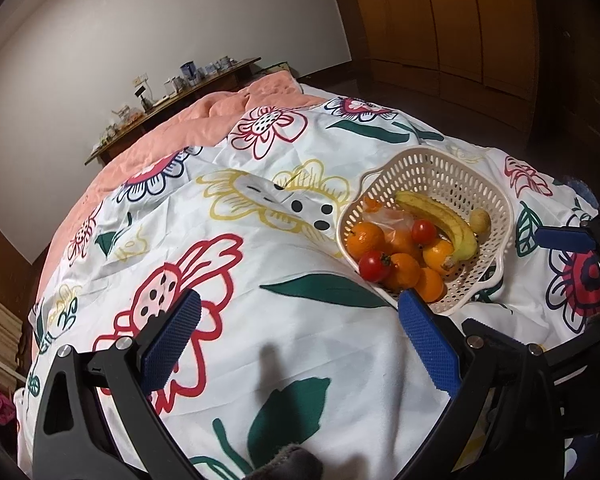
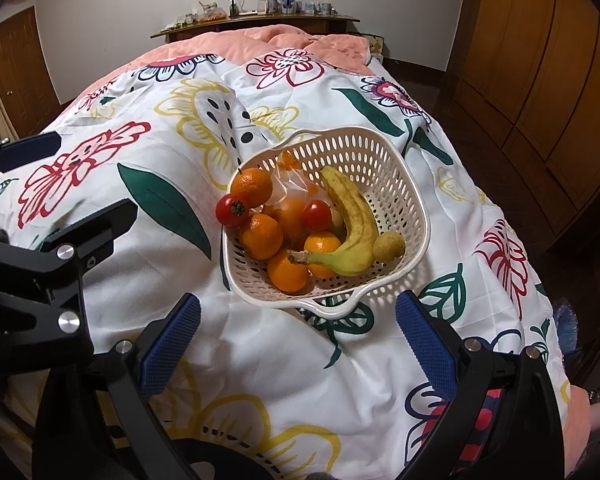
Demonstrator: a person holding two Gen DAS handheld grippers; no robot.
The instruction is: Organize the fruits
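Note:
A cream perforated basket sits on a floral bedspread. It holds a banana, several oranges, two tomatoes, a small tan fruit and a clear plastic bag. My right gripper is open and empty, just in front of the basket's near rim. My left gripper is open and empty, to the left of the basket, its right finger near the rim. The banana and tomatoes show there too.
The left gripper's body shows at the left of the right wrist view. A pink blanket lies at the head of the bed. A wooden shelf with small items stands behind. Wooden wardrobes line the right side.

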